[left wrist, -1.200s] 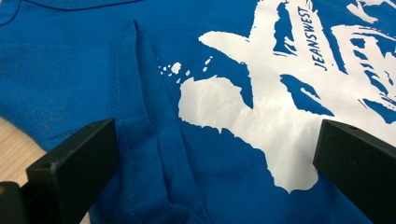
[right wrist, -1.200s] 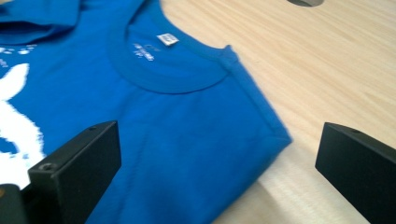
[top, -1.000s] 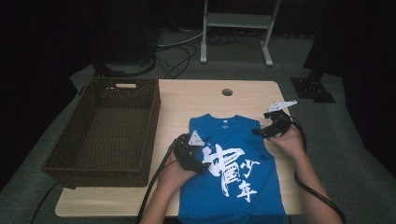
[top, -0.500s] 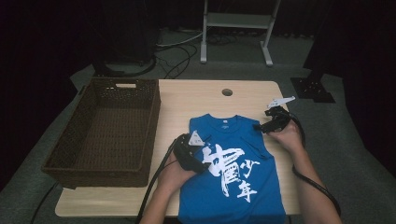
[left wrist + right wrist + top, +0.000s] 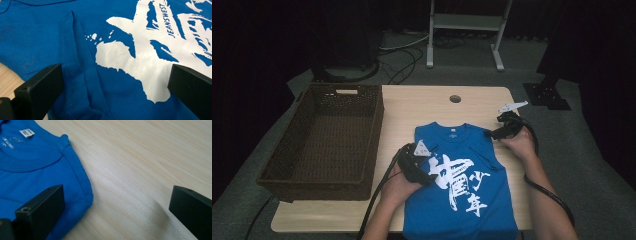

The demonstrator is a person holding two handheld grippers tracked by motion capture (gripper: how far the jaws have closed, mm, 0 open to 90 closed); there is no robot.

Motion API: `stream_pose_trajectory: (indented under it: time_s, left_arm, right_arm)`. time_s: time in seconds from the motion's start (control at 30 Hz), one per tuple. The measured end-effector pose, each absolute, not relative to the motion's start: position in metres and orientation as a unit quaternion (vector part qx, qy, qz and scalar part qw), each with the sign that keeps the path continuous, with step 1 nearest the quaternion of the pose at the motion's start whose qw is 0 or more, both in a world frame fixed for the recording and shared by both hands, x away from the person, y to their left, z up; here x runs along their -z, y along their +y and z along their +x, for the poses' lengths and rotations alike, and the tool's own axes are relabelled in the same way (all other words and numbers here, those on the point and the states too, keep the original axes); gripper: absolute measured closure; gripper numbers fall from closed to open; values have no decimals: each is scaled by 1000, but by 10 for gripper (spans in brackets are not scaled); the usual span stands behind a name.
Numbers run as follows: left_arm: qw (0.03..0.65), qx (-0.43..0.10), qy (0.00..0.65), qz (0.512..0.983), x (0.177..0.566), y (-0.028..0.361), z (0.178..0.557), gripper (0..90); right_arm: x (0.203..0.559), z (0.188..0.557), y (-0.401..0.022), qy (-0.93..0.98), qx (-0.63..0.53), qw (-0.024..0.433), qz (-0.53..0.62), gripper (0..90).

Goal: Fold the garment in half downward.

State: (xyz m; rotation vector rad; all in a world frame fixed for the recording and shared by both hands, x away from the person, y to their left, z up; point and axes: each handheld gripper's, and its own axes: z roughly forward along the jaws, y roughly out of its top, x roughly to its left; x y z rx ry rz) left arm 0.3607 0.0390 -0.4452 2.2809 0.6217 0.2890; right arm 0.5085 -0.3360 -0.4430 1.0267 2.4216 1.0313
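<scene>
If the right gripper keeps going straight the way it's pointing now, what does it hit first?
Most likely bare table: the right gripper has open jaws over the wood, and the blue shirt's shoulder edge sits at its left jaw. Depth is uncertain.

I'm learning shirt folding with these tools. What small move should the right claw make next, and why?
Probably slide the right claw a little toward the blue shirt and close on its shoulder edge. Its jaws stand open, one over the fabric, the other over bare table, holding nothing. The left claw is also open, over the folded-in sleeve.
</scene>
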Motion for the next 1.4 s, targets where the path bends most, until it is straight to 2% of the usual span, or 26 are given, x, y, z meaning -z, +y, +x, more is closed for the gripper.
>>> stream_pose_trajectory:
  time_s: [0.67, 1.4]
  left_arm:
    - [366, -112, 245, 891, 444, 37, 355, 0]
    - [356, -106, 242, 896, 443, 27, 321, 0]
  right_arm:
    - [446, 507, -338, 844, -364, 156, 361, 0]
    - [447, 477, -344, 848, -365, 160, 351, 0]
